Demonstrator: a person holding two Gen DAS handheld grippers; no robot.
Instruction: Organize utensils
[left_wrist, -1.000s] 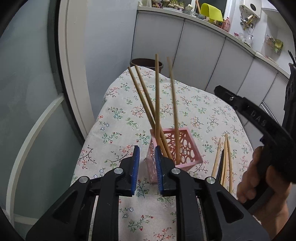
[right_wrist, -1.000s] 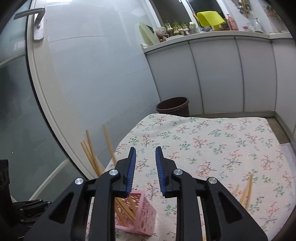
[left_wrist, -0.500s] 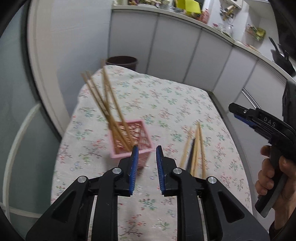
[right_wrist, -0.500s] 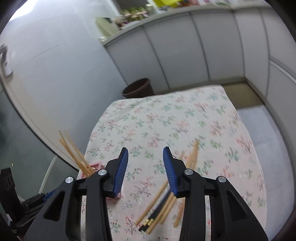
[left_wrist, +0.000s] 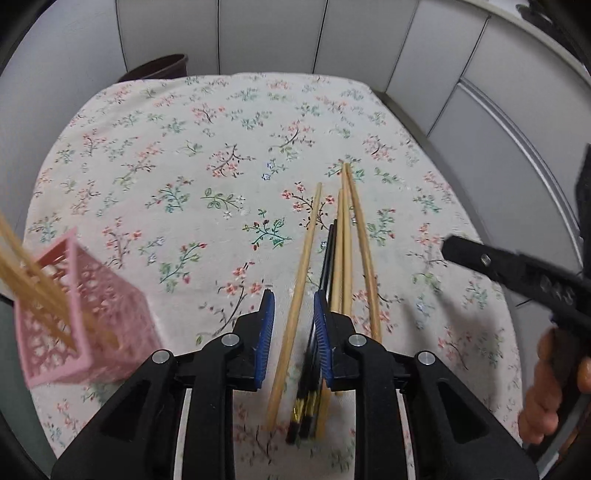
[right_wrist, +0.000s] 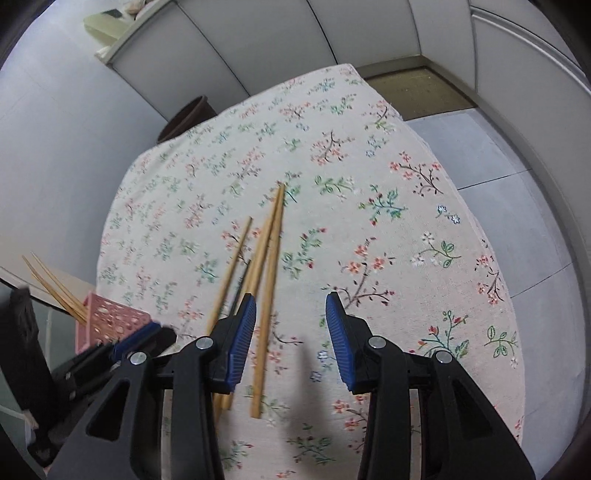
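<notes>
Several wooden chopsticks (left_wrist: 345, 236) and a dark pair (left_wrist: 325, 273) lie loose on the floral tablecloth; they also show in the right wrist view (right_wrist: 267, 254). A pink lattice holder (left_wrist: 85, 317) with several chopsticks standing in it sits at the left, also seen in the right wrist view (right_wrist: 107, 321). My left gripper (left_wrist: 293, 321) is open and empty, above one wooden chopstick (left_wrist: 301, 273). My right gripper (right_wrist: 290, 328) is open wide and empty, just right of the pile; it shows at the right edge of the left wrist view (left_wrist: 517, 273).
The floral tablecloth (left_wrist: 207, 155) covers the whole table. A brown bin (left_wrist: 159, 68) stands on the floor past the far left corner. Grey cabinet doors (left_wrist: 269, 33) run behind and to the right. Floor shows beyond the right table edge (right_wrist: 491, 206).
Both grippers have swung down and right from the pink holder to the loose chopsticks. The right jaws have opened wider. The left jaws have opened a little.
</notes>
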